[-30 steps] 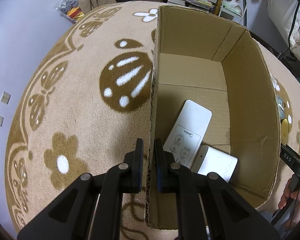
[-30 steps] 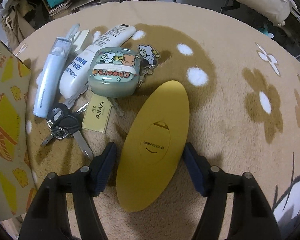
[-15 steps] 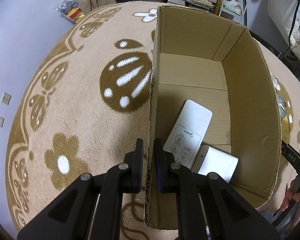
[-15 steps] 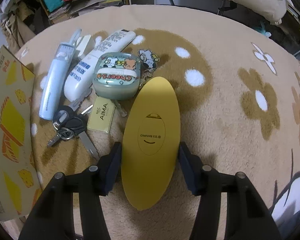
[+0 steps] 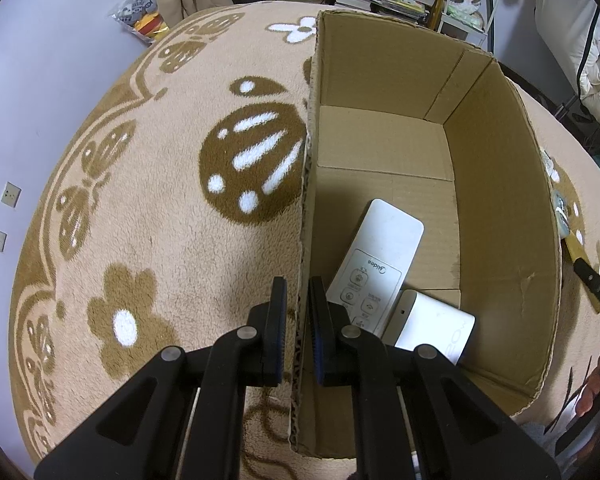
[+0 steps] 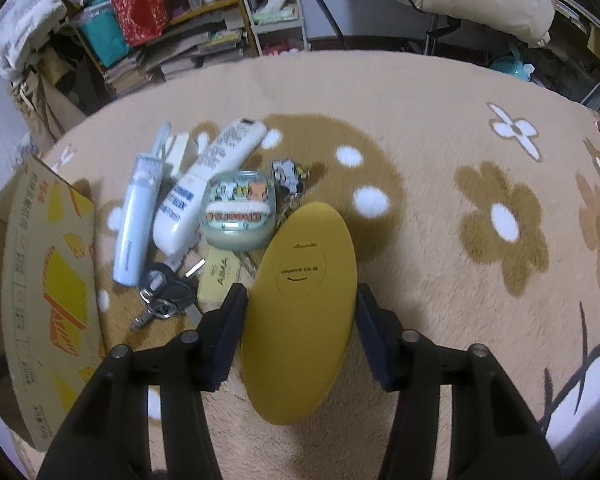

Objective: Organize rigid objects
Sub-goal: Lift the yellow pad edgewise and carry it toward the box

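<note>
My left gripper [image 5: 298,320] is shut on the left wall of an open cardboard box [image 5: 500,200]. Inside the box lie a white remote [image 5: 380,256] and a white flat device [image 5: 432,328]. In the right wrist view a yellow oval case [image 6: 300,304] sits between the fingers of my right gripper [image 6: 298,312]. Its jaws are closing and both pads touch the case's sides, holding it a little above the carpet. Behind it lie a light blue tube [image 6: 136,216], a white remote [image 6: 204,188], a green sticker-covered case [image 6: 238,216], keys [image 6: 164,296] and a yellow tag [image 6: 220,276].
The box's printed outer side [image 6: 40,280] stands left of the pile. All of it rests on a beige flower-patterned carpet [image 6: 460,140]. Shelves with books and bags [image 6: 160,20] line the far edge. A person's hand [image 5: 596,396] shows at the right edge of the left wrist view.
The right gripper's fingers have closed in onto the yellow oval case and risen with it, so the pile looks farther away. The left gripper and box have not moved.
</note>
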`<state>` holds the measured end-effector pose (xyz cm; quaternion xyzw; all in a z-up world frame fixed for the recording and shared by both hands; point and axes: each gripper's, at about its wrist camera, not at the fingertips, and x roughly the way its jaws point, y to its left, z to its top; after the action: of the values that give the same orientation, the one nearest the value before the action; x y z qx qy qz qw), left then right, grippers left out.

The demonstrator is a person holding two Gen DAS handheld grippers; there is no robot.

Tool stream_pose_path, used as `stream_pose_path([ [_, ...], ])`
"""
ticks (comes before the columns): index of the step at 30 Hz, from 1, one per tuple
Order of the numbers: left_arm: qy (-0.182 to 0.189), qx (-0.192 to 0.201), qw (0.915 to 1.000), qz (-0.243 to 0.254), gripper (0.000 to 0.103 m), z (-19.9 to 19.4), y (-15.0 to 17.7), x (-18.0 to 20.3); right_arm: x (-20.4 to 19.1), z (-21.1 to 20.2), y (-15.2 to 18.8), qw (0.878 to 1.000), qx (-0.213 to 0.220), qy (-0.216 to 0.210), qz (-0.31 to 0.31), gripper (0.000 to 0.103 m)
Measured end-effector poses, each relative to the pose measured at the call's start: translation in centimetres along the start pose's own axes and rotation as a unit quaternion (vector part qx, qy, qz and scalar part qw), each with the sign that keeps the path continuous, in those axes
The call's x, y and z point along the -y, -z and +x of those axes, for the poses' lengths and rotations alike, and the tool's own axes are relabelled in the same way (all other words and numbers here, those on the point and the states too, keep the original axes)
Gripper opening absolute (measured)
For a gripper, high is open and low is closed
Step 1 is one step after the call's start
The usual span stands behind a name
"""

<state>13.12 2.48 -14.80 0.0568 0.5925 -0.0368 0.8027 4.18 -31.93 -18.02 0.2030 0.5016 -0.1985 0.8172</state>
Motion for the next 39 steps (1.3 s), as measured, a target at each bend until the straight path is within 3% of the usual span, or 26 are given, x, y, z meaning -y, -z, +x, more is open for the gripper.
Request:
stream_pose_path([
  [1, 0.0, 0.0, 1.0, 0.0, 0.01, 0.0, 0.0, 0.0, 0.2, 0.0, 0.0, 1.0, 0.001, -0.008, 0.004, 0.012],
  [4, 0.0, 0.0, 1.0, 0.0, 0.011, 0.0, 0.0, 0.0, 1.0, 0.1, 0.0, 0.999, -0.003, -0.023, 0.026, 0.007],
  [9, 0.0, 0.0, 1.0, 0.0, 0.011, 0.0, 0.0, 0.0, 1.5, 1.1, 0.2, 0.997, -0.017, -0.051, 0.048, 0.007],
  [28, 0.004, -0.001, 1.0, -0.003, 0.011, 0.1, 0.0, -0.1, 2.7, -1.4, -0.5, 0.985, 0.023, -0.138, 0.097, 0.007],
  [33, 0.003, -0.001, 1.0, -0.003, 0.011, 0.0, 0.0, -0.1, 2.9, -1.4, -0.6, 0.985, 0.024, -0.137, 0.106, 0.007],
  [39, 0.001, -0.001, 1.0, -0.001, 0.011, 0.0, 0.0, -0.1, 1.2, -4.0, -1.3, 0.985, 0.06, -0.143, 0.068, 0.007],
])
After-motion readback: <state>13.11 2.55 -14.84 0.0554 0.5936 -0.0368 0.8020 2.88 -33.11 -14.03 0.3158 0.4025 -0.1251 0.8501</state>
